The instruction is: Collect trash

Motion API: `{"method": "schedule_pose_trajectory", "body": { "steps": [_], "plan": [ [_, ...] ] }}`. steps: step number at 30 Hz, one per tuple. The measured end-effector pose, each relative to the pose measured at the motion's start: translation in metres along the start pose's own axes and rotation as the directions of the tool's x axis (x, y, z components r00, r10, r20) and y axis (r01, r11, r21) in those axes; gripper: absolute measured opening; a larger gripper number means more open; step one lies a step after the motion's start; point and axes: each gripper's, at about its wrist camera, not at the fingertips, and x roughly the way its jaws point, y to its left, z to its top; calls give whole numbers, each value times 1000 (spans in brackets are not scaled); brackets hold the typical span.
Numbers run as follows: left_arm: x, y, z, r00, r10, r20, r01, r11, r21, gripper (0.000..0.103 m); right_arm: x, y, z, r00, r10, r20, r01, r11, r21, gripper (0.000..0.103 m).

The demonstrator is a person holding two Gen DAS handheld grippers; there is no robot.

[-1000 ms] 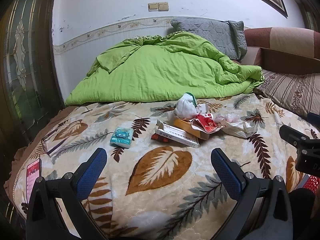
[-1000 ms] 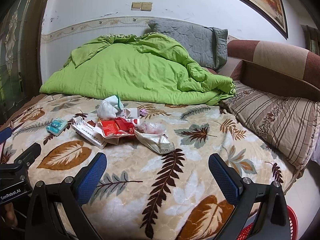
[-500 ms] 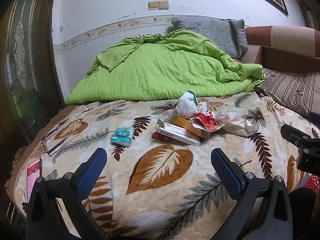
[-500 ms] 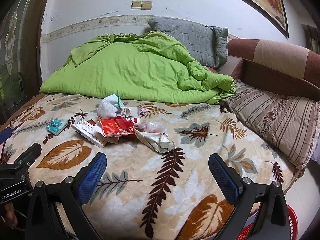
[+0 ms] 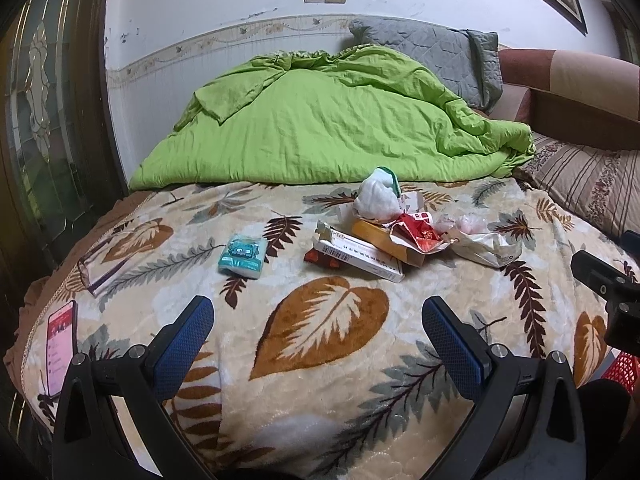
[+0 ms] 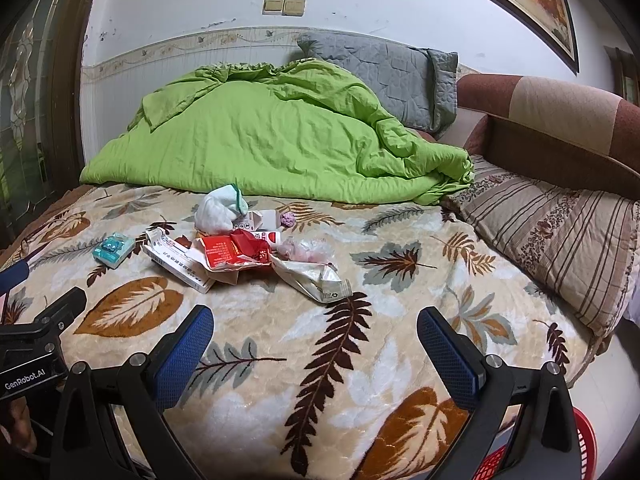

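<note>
Trash pile [image 5: 384, 232] sits mid-bed on the leaf blanket [image 5: 320, 320]: white carton [image 5: 360, 256], red wrapper [image 6: 236, 252], crumpled bag [image 6: 316, 280], teal tissue pack [image 5: 243, 258] off left. My left gripper [image 5: 318, 320] and right gripper [image 6: 316, 328] both hang wide open, empty, near the bed's edge.

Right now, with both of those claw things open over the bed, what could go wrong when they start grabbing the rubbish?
Three risks, as I judge it.
1. The trash pile overlaps: lifting the red wrapper may drag or scatter its neighbours.
2. The teal tissue pack and phone may not be trash, yet could get collected.
3. The red basket sits below the bed's edge, so pieces could drop short.
</note>
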Motion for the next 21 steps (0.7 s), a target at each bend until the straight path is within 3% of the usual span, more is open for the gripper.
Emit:
{"method": "schedule_pose_trajectory", "body": {
  "steps": [8, 12, 16, 21],
  "plan": [
    [7, 1, 2, 999, -8, -42, 8, 1000, -10, 103, 3, 0, -1, 1000, 8, -14, -8, 1000, 2, 103],
    [23, 8, 7, 992, -36, -125, 29, 998, -53, 103, 10, 0, 1, 998, 35, -49, -35, 999, 4, 103],
    [49, 30, 20, 980, -45, -192, 20, 992, -127, 103, 22, -3, 4, 988, 102, -117, -102, 995, 7, 102],
    [84, 62, 46, 973, -19, -231, -23, 984, -178, 103, 36, -7, 8, 965, 199, -172, -194, 980, 49, 92]
  ]
}}
